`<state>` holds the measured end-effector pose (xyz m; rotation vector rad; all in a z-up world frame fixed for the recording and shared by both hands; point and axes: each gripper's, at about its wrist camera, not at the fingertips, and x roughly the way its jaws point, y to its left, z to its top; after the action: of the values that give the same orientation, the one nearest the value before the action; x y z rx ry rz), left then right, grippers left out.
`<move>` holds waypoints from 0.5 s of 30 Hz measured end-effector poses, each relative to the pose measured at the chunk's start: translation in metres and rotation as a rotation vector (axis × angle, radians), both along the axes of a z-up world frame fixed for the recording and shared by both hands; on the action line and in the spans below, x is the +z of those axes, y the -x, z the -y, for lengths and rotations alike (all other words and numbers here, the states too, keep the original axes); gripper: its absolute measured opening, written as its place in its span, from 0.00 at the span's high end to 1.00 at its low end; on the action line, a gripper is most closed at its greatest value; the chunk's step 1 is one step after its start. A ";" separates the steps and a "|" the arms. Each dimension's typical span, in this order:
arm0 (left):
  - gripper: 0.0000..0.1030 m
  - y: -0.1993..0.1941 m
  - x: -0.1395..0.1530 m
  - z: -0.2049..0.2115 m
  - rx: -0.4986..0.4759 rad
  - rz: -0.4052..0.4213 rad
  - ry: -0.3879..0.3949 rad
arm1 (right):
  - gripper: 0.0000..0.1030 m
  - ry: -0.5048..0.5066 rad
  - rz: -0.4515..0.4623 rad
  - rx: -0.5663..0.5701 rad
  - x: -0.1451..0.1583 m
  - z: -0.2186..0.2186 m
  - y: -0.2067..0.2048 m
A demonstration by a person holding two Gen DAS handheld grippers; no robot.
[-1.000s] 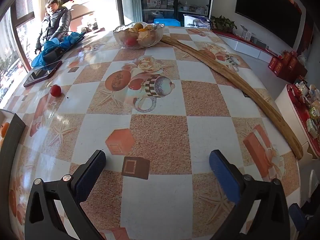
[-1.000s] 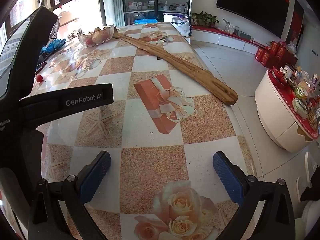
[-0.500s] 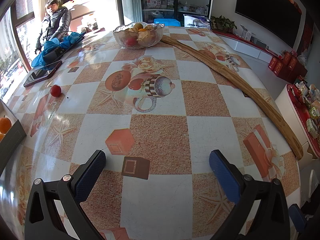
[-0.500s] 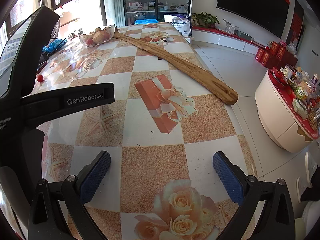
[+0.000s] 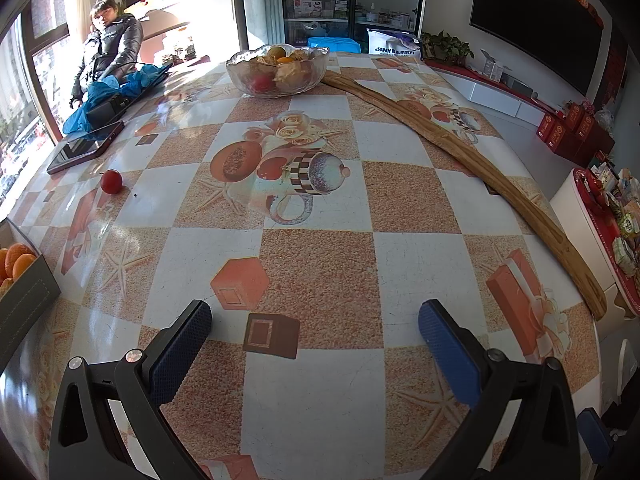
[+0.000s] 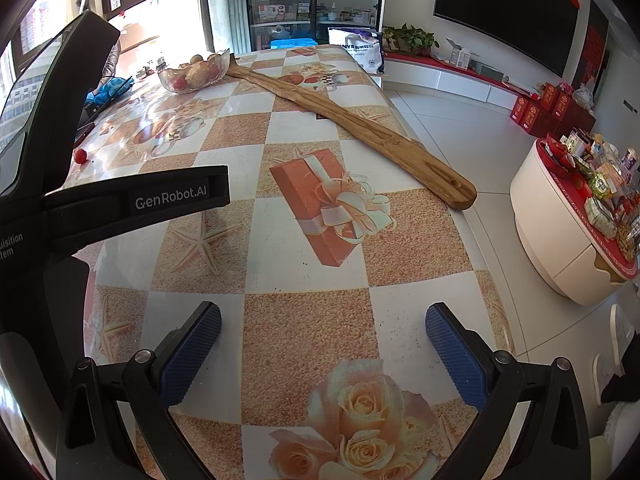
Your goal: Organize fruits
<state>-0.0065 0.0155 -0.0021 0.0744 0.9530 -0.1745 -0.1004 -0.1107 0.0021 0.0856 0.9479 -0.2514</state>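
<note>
Checkered table (image 5: 408,264), bowl (image 5: 277,70) at the far end, red fruit (image 5: 111,181) lying alone; left gripper (image 5: 315,342) and right gripper (image 6: 323,348) both gape wide, holding nothing

The grey box (image 5: 24,300) of oranges (image 5: 18,258) is cut off by the left edge of the left wrist view. In the glass bowl (image 5: 276,68) the fruits overlap, so their kinds are unclear. The left gripper's body (image 6: 60,208) hides the table's (image 6: 304,312) left side in the right wrist view.
</note>
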 end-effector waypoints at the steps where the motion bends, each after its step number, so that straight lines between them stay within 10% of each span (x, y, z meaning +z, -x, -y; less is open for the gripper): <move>1: 0.00 -0.002 0.001 0.005 0.000 0.000 0.000 | 0.00 0.000 0.000 0.000 -0.001 -0.001 0.000; 15: 0.00 0.001 0.000 -0.002 0.000 0.000 0.000 | 0.00 0.000 0.001 -0.001 -0.001 -0.003 0.000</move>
<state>-0.0075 0.0173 -0.0025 0.0745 0.9529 -0.1745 -0.1008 -0.1079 0.0012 0.0857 0.9473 -0.2521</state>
